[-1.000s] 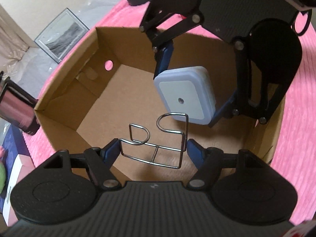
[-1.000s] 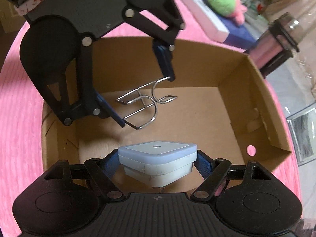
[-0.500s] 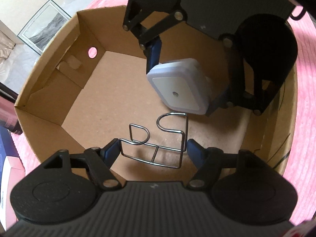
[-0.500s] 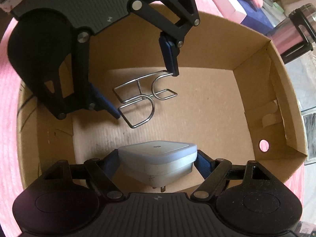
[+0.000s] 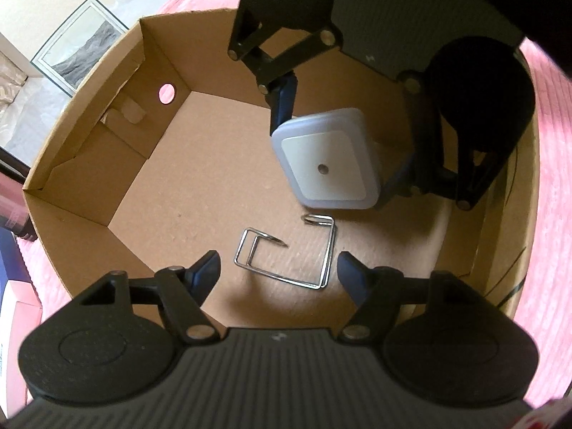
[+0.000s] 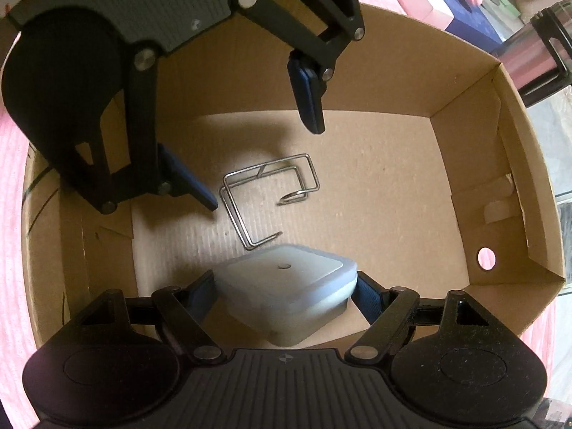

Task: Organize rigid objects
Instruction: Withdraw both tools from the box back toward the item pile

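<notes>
Two grippers reach down into one cardboard box [image 5: 89,164]. From the left wrist view, going left to right: a round hole [image 5: 167,93] pierces the box wall at upper left; the wire rack [image 5: 286,250] lies on the box floor at lower centre, between the spread fingers of the left gripper [image 5: 279,268], which do not touch it. To the upper right, the right gripper [image 5: 336,153] pinches the white square plug-in light [image 5: 325,164] just above the floor. Pink ribbed cloth [image 5: 550,178] shows at the right edge.
</notes>
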